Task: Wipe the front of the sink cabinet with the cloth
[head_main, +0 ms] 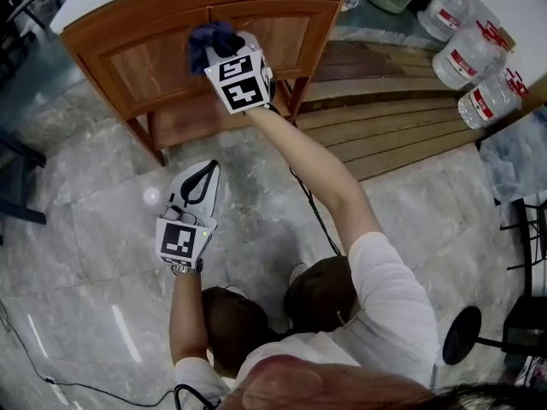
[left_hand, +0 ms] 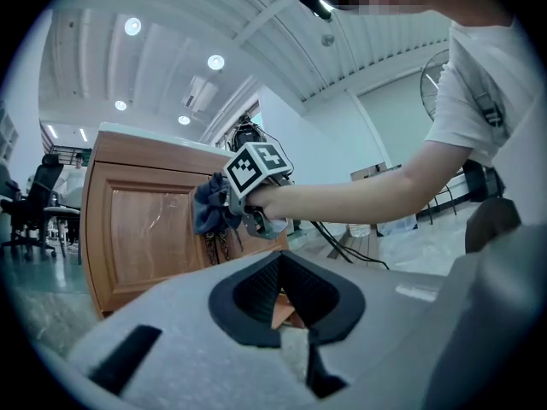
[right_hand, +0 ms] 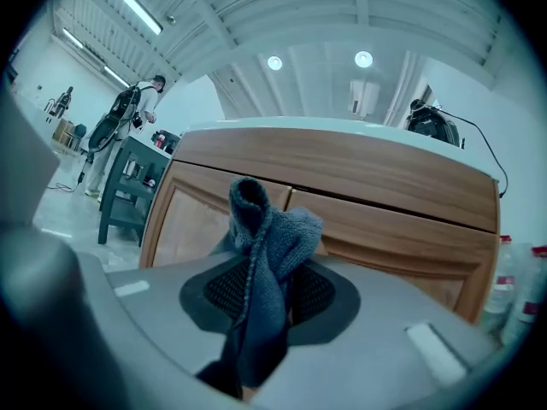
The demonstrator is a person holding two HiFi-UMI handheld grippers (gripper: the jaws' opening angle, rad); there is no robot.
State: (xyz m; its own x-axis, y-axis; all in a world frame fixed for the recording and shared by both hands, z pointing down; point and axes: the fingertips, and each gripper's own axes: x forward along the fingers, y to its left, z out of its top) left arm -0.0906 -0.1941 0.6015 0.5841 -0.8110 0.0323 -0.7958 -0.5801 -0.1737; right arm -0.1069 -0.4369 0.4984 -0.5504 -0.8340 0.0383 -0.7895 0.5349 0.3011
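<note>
Clamped in the right gripper (right_hand: 267, 293), the cloth (head_main: 211, 39) is held to the sink cabinet's (head_main: 145, 67) upper front at the door seam. Wiping is judged begun; sweeps across both doors are called for. The left gripper (head_main: 208, 169) is closed on nothing, well off the cabinet.

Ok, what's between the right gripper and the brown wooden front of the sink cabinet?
Only the dark blue cloth, pinched in the right gripper and bunched up toward the brown wooden cabinet front. The right gripper view shows it best.
</note>
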